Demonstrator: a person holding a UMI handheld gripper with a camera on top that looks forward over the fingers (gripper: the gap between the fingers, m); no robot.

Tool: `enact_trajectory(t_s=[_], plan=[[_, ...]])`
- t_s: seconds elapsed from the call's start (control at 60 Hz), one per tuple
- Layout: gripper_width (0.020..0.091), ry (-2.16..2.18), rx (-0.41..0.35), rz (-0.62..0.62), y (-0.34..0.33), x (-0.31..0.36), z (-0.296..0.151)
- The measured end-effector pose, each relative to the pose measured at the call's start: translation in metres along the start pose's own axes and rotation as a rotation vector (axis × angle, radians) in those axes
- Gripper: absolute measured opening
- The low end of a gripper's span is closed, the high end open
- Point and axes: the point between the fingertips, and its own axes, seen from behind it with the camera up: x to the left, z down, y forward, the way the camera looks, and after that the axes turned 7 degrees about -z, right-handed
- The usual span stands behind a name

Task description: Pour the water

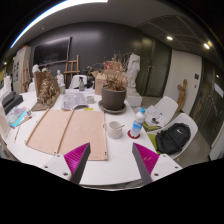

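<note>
A clear water bottle (137,122) with a blue cap and a red label stands on the white table (110,158), ahead of my right finger. Just left of it sits a small white cup (116,129). My gripper (112,160) hovers over the table's near part, well short of both. Its fingers are open and wide apart, with the magenta pads (76,155) showing and only bare tabletop between them.
Two tan placemats (70,130) lie ahead on the left. A potted dry plant (114,94) stands behind the cup. White chairs, one with a black bag (173,138), stand to the right. Papers and boxes clutter the far left of the table.
</note>
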Motion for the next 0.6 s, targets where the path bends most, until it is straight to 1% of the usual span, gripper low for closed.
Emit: enact_trajectory(t_s=[0.2, 0.283, 0.6], plan=[[0.0857, 0.002, 0.018, -0.010, -0.004, 0.006, 0.006], [0.0858, -0.015, 0.017, 0.004, -0.006, 0.004, 0.001], [0.0858, -0.017, 0.018, -0.013, -0.006, 0.009, -0.006]])
